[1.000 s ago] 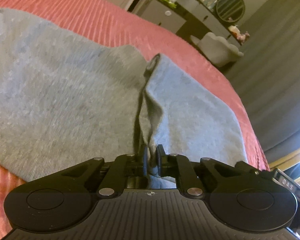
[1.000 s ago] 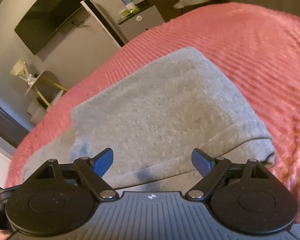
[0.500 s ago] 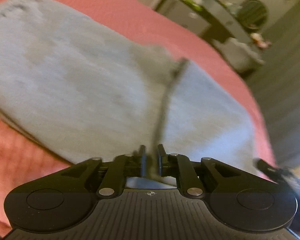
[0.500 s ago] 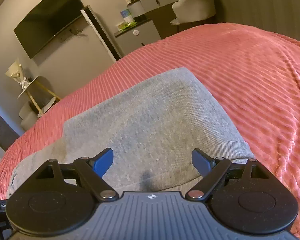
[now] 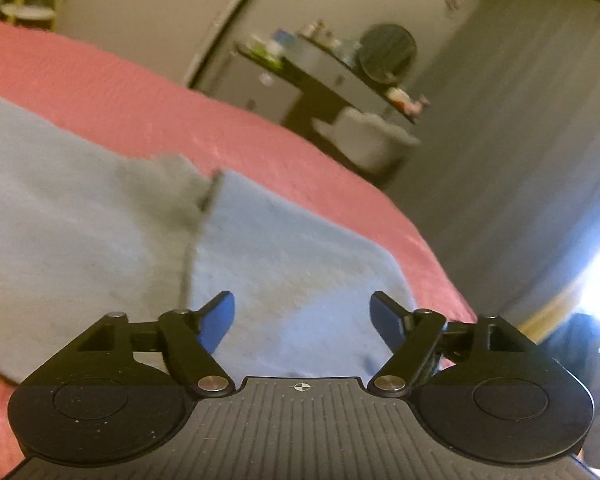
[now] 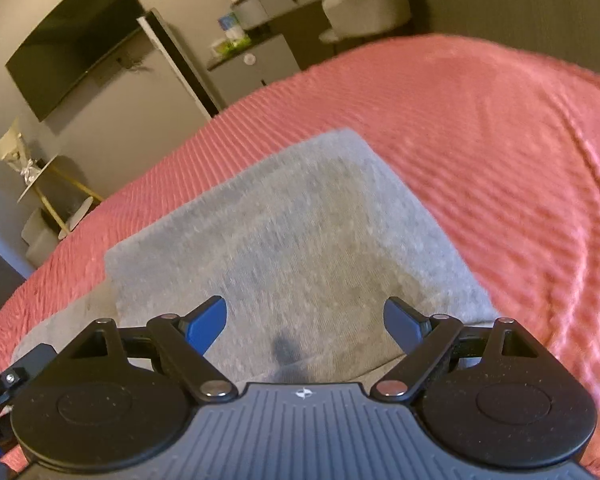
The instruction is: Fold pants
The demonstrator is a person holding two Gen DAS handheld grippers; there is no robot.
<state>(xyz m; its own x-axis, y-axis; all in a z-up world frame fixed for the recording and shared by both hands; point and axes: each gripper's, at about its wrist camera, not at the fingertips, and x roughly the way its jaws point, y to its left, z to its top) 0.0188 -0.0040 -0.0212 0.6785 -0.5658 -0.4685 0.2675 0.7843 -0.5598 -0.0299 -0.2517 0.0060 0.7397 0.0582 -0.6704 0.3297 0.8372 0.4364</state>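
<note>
The grey pants (image 5: pixel 80 240) lie folded flat on the pink bedspread (image 5: pixel 100 92). In the left wrist view a seam or fold edge runs from the middle down toward the left finger. My left gripper (image 5: pixel 302 314) is open and empty just above the cloth. In the right wrist view the pants (image 6: pixel 292 248) show as a folded grey rectangle on the bedspread (image 6: pixel 500 152). My right gripper (image 6: pixel 304 320) is open and empty above the near edge of the fold.
A dresser with a round mirror (image 5: pixel 388 54) and a pale chair (image 5: pixel 368 136) stand beyond the bed. A wall TV (image 6: pixel 72 36), a cabinet (image 6: pixel 252 60) and a small gold-legged side table (image 6: pixel 48 188) stand by the far wall. Grey curtains hang at the right.
My left gripper let go of the pants fold it was pinching and opened wide. Both grippers have lifted and drawn back a little from the cloth.
</note>
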